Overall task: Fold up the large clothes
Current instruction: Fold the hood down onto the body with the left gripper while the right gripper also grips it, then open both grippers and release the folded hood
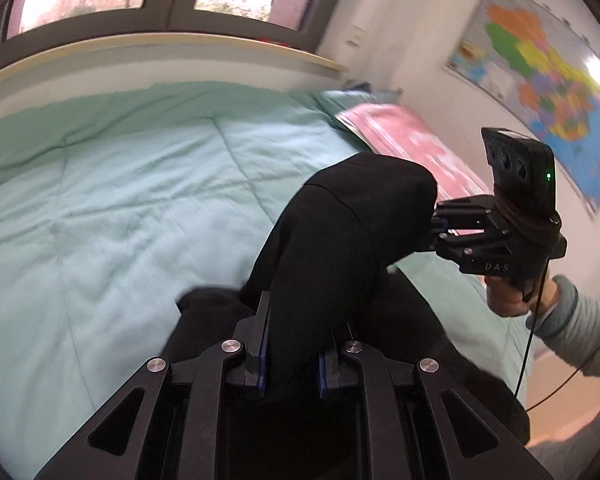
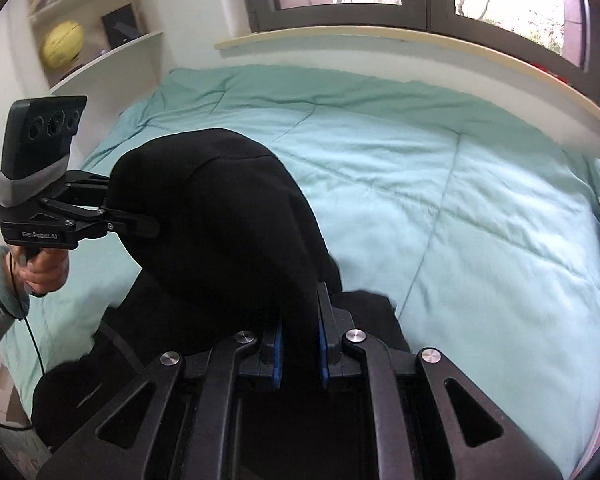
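Observation:
A large black garment point(image 1: 340, 232) hangs lifted above a bed with a mint-green quilt point(image 1: 120, 200). My left gripper point(image 1: 292, 344) is shut on a bunch of the black cloth between its blue pads. My right gripper point(image 1: 440, 224) is shut on another part of the garment, to the right and a little higher. In the right wrist view the right gripper point(image 2: 300, 332) clamps the black garment point(image 2: 220, 220), and the left gripper point(image 2: 148, 224) holds the cloth at the left. The cloth arches between both grippers; its lower part drapes over the quilt point(image 2: 440, 200).
A pink pillow point(image 1: 404, 136) lies at the head of the bed by the wall with a coloured map point(image 1: 540, 76). A window and white ledge point(image 1: 160, 52) run along the far side. Shelves with a yellow ball point(image 2: 62, 44) stand at the foot end.

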